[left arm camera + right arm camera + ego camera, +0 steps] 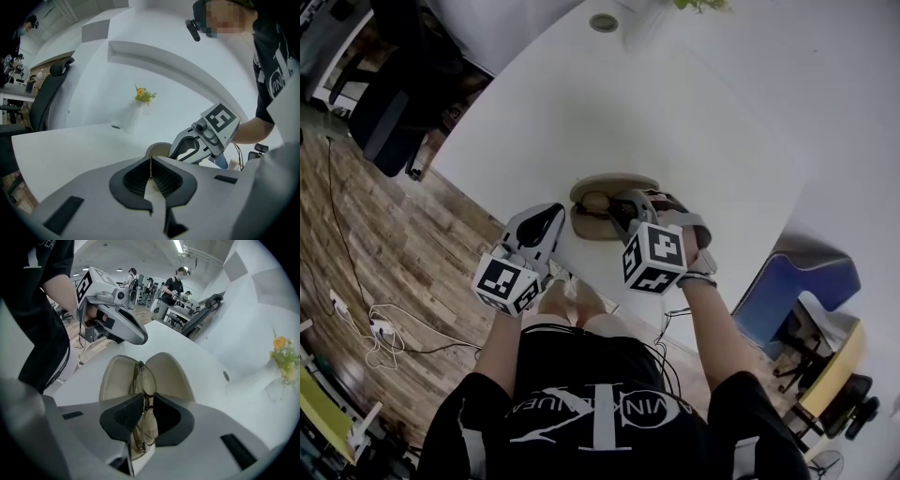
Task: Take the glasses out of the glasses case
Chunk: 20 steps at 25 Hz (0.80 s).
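White table (pixel 675 112) fills the upper half of the head view, wood floor (pixel 384 244) at left. Open beige glasses case (pixel 609 185) lies near the table's lower edge, centre frame. Glasses (pixel 146 380) stand on edge between its two halves. Right gripper (pixel 144 414) tilts steeply down into the case, jaws narrowed onto the glasses, pads pressing the frame. Left gripper (pixel 150 169) sits just left of the case, jaws closed together, nothing between

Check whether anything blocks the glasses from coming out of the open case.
Nothing visible does. The beige clamshell glasses case lies open, the right gripper is shut on the thin-framed glasses, and the left gripper sits beside the case.
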Available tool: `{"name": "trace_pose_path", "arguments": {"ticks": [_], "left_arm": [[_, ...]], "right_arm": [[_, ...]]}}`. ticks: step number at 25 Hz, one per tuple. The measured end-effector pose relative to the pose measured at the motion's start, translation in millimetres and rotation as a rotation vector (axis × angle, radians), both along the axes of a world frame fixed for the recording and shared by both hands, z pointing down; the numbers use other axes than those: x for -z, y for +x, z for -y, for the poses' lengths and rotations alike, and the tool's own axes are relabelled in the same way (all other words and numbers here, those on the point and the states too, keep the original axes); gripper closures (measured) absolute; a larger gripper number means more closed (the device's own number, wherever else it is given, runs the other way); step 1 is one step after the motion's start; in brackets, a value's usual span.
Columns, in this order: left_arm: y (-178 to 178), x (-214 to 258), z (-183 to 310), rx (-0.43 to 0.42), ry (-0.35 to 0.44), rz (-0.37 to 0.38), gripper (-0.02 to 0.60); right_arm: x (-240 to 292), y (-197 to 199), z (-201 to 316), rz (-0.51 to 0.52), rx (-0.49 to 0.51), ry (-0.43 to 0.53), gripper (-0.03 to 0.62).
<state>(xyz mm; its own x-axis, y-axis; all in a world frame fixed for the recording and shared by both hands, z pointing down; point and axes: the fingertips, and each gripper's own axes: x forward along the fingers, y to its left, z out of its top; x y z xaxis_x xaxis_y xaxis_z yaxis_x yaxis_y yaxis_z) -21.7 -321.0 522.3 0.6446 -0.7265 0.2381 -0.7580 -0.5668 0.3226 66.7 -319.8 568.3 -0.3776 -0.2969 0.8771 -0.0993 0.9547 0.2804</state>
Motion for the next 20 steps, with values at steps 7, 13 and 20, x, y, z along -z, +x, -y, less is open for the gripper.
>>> {"name": "trace_pose_path", "arguments": {"ticks": [7, 13, 20], "left_arm": [[-7, -2, 2, 0.015, -0.016, -0.02, 0.565], [-12, -2, 5, 0.023, -0.013, -0.017, 0.565], [-14, 4, 7, 0.023, -0.001, -0.018, 0.565]], "right_arm": [[2, 2, 8, -0.005, -0.02, 0.039, 0.549], [8, 4, 12, 0.012, -0.031, 0.06, 0.554], [23, 3, 12, 0.064, -0.04, 0.106, 0.554]]}}
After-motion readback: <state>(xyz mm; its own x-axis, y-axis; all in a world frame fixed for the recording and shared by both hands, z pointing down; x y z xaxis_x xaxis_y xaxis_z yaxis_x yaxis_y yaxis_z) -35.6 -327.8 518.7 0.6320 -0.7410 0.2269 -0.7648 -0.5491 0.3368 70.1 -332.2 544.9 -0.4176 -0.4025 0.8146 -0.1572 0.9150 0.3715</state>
